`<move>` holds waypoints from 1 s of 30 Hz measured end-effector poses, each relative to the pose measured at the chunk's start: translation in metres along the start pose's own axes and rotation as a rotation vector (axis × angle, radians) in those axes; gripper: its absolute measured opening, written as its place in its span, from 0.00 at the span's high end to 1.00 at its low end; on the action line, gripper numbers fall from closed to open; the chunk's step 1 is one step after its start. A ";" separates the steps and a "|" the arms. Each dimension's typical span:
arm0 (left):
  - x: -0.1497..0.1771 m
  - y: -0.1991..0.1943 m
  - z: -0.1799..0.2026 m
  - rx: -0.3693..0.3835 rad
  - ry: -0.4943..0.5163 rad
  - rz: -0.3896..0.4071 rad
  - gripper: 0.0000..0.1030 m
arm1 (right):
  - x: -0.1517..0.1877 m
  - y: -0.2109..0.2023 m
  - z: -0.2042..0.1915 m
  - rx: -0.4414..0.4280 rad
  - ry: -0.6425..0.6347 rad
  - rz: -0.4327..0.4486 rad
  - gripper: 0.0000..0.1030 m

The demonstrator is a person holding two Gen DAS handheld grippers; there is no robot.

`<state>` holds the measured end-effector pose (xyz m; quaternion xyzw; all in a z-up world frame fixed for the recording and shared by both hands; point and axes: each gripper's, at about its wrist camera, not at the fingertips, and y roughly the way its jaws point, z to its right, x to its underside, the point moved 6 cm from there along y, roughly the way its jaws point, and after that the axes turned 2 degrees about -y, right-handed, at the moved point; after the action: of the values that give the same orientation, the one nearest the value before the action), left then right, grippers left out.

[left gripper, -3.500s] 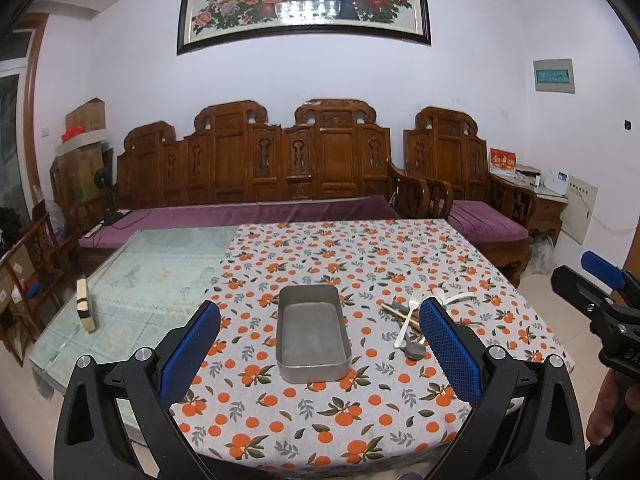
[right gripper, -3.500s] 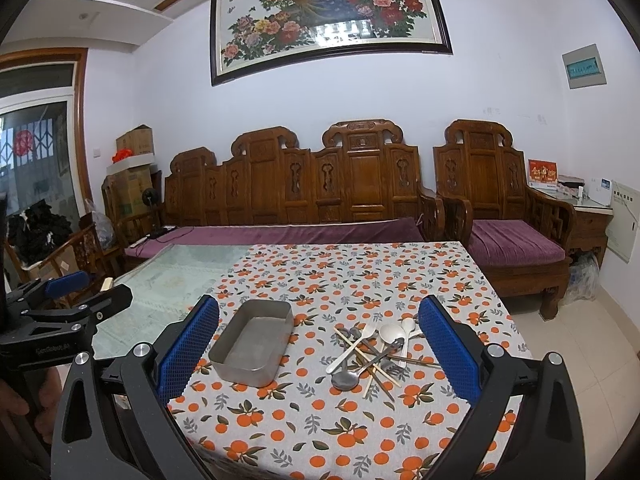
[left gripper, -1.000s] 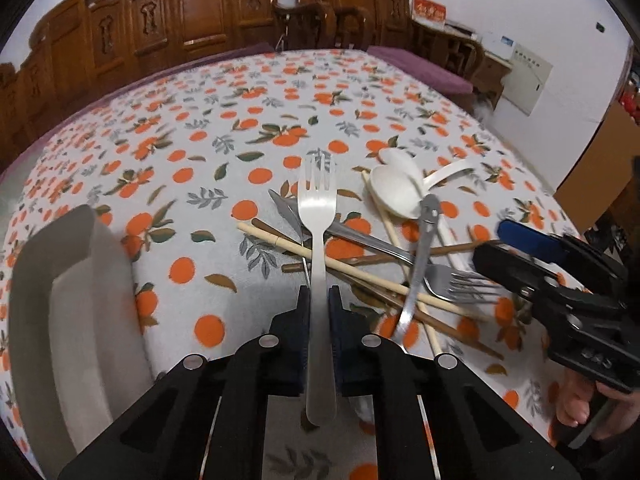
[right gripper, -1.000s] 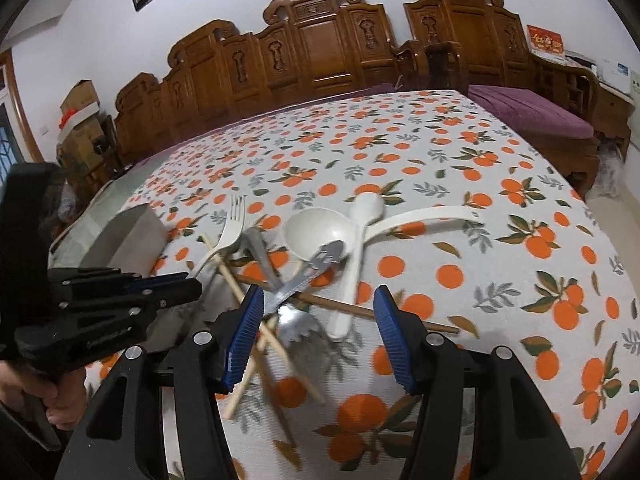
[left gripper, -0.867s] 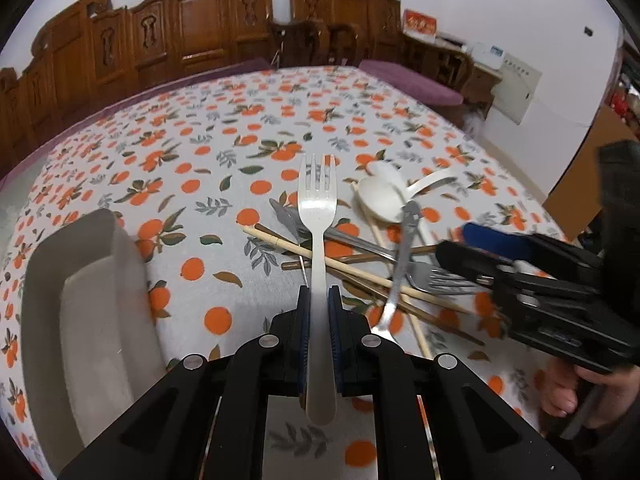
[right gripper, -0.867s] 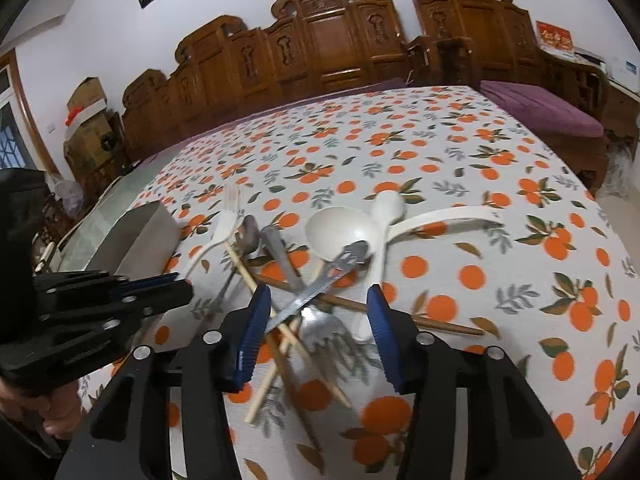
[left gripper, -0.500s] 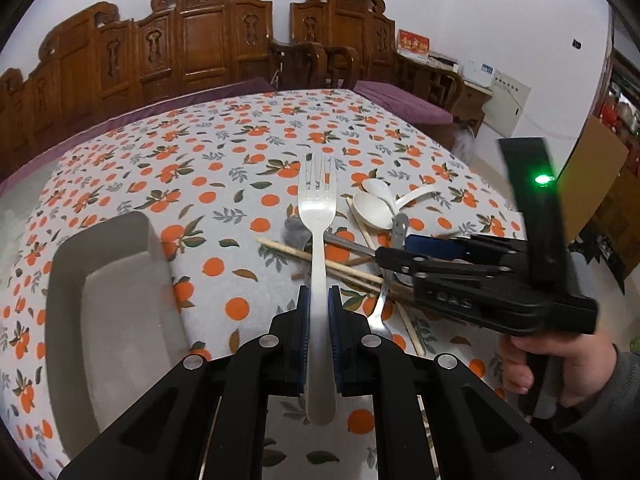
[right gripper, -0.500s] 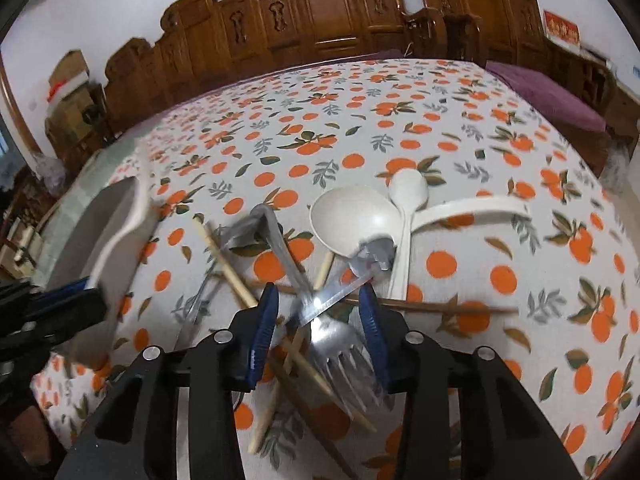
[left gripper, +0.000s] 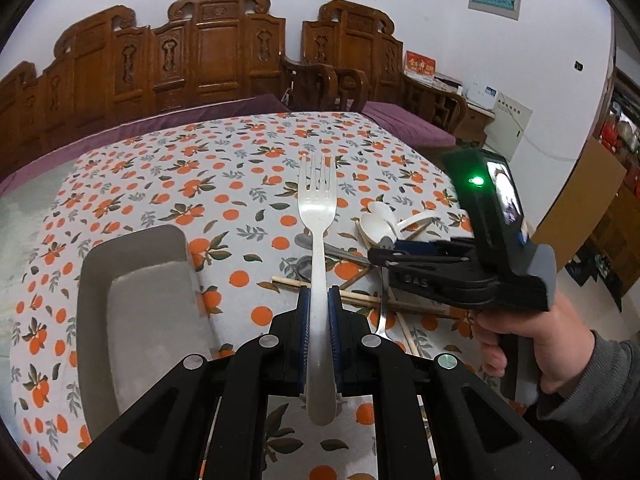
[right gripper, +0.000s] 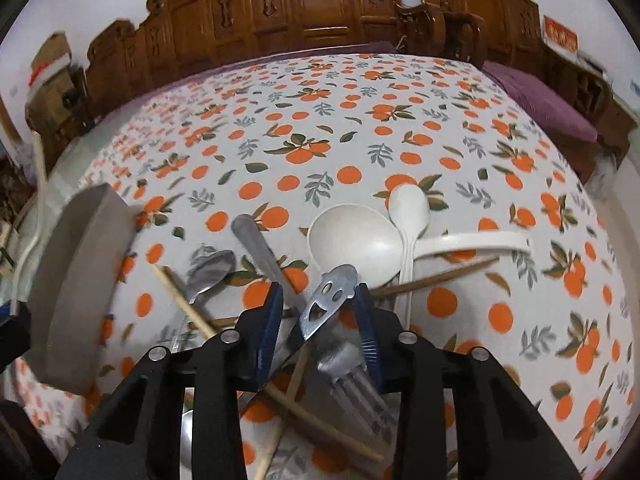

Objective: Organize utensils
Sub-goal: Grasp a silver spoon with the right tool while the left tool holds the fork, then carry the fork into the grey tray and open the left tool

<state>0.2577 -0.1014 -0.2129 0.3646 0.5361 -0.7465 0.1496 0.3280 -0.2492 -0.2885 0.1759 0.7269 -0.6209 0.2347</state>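
One fork [left gripper: 318,240], tines forward, claw-clamped [left gripper: 319,320]

place: home living room | evidence: carved wooden sofa [left gripper: 224,56], purple cushions [left gripper: 404,122], orange-print tablecloth [right gripper: 320,120]

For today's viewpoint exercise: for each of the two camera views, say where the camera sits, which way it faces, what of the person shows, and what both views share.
Left wrist: sits on the left gripper, looking along a clamped fork across the table; the right gripper and the hand holding it show.
Right wrist: sits on the right gripper, tilted down at the utensil pile, fingers either side of a smiley-faced handle.
Shared: metal tray, white spoons, orange-print tablecloth.
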 end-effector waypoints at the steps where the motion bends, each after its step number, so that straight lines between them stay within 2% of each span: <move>1: 0.000 -0.001 -0.001 0.001 -0.001 0.001 0.92 | 0.003 -0.002 0.000 -0.007 0.008 -0.004 0.62; 6: -0.001 -0.003 -0.004 0.004 -0.007 0.002 0.92 | 0.015 -0.007 -0.008 -0.034 0.039 -0.027 0.62; 12: -0.002 -0.009 -0.005 0.006 -0.011 0.014 0.92 | 0.022 0.006 -0.015 0.024 0.001 -0.060 0.62; 13: -0.002 -0.010 -0.006 0.007 -0.014 0.016 0.92 | 0.021 0.006 -0.015 0.028 0.004 -0.060 0.63; 14: -0.002 -0.011 -0.007 0.007 -0.017 0.018 0.92 | 0.021 0.006 -0.015 0.038 0.005 -0.061 0.73; 17: -0.004 -0.014 -0.010 0.008 -0.021 0.024 0.92 | 0.022 0.005 -0.014 0.047 0.000 -0.062 0.79; 21: -0.007 -0.016 -0.011 0.007 -0.024 0.028 0.92 | 0.022 0.005 -0.014 0.060 -0.001 -0.068 0.81; 25: -0.008 -0.019 -0.011 0.000 -0.016 0.036 0.92 | 0.020 0.001 -0.016 0.053 0.004 -0.054 0.91; 30: -0.008 -0.024 -0.019 -0.012 -0.030 0.041 0.92 | 0.016 -0.012 -0.019 0.040 -0.003 -0.019 0.92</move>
<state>0.2557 -0.0766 -0.1938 0.3633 0.5309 -0.7453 0.1749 0.3054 -0.2326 -0.2852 0.1729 0.7157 -0.6377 0.2263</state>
